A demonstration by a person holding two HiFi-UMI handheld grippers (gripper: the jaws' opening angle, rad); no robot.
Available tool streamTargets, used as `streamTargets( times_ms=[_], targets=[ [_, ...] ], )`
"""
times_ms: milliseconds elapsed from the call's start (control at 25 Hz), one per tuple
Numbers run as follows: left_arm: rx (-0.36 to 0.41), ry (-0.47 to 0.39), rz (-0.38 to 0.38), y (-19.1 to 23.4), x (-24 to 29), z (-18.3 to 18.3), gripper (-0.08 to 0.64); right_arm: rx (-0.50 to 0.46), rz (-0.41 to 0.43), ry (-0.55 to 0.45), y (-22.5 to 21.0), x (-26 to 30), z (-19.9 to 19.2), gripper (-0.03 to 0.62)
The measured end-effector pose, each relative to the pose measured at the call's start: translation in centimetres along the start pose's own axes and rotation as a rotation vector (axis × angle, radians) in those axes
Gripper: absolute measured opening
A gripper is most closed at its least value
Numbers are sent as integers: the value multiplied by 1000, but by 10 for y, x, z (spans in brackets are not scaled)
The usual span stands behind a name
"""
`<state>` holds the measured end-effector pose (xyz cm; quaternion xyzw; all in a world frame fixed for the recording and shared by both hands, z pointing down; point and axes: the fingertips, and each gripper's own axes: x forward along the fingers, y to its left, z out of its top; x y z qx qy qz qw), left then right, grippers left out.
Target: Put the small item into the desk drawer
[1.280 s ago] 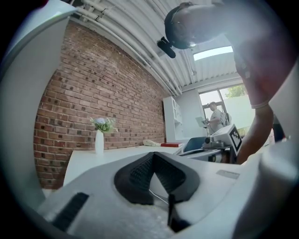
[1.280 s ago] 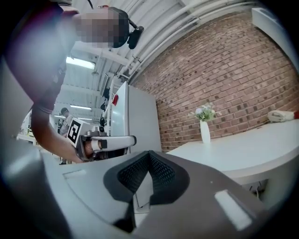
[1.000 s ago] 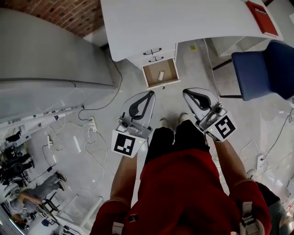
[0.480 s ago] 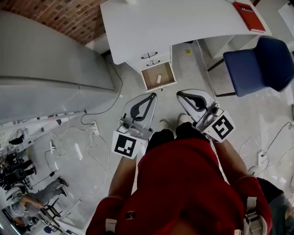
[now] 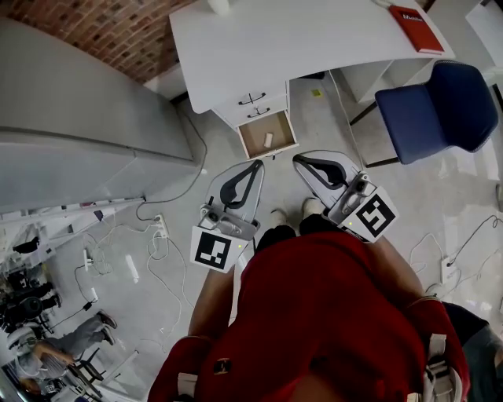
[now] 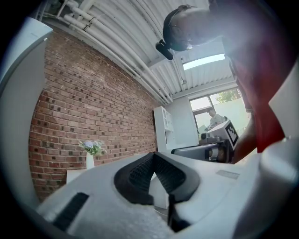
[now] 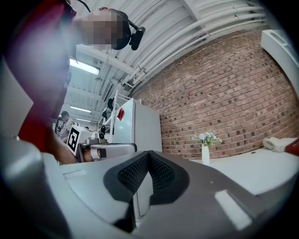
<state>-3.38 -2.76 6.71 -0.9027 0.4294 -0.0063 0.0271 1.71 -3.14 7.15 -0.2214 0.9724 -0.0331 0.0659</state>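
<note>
Small item (image 5: 268, 139), pale and oblong, lay on the floor of the open desk drawer (image 5: 245, 146), near its right wall and clear of both grippers.

Head view:
- The drawer stood pulled out from under the white desk (image 5: 314, 47), with two shut drawer fronts directly behind it.
- The left gripper (image 5: 257, 165) was held just in front of the drawer, tips toward its front left corner. Its fingers were pressed together, with nothing between them.
- The right gripper (image 5: 299, 160) was held just in front and to the right of the drawer, with its fingers likewise brought together and empty.
- A blue chair (image 5: 436, 110) stood well to the right of the drawer. A red book (image 5: 416, 17) lay on the desk, far right of the drawer.
- A person in a red top (image 5: 314, 314) held both grippers.

Left gripper view:
- The black ribbed pads (image 6: 140, 175) met at their tips, gripping nothing.
- A white vase (image 6: 89, 159) with flowers stood before a brick wall (image 6: 93, 102). The drawer was out of frame.

Right gripper view:
- The pads (image 7: 133, 175) met at the tips, also empty.
- The same vase appeared to the right. The drawer was out of frame.
</note>
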Motion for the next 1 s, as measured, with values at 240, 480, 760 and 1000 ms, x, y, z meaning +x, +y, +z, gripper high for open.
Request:
streamTargets(
  times_ms=[240,480,760,1000],
  targets=[
    [0,1,3,-2,-7,-4,6,-5,-10,34,6,0,-11,11],
    [-4,-4,8,5,-9,-4,6,-3,-15,40,6,1,-11,11],
    [3,-15,7,9,-11,-2,6,-6,-47,57,5,-4,-13,11],
    [6,-12,-3,5,-13,1,6,-15,-52,64,7,-6,-8,11]
  ],
)
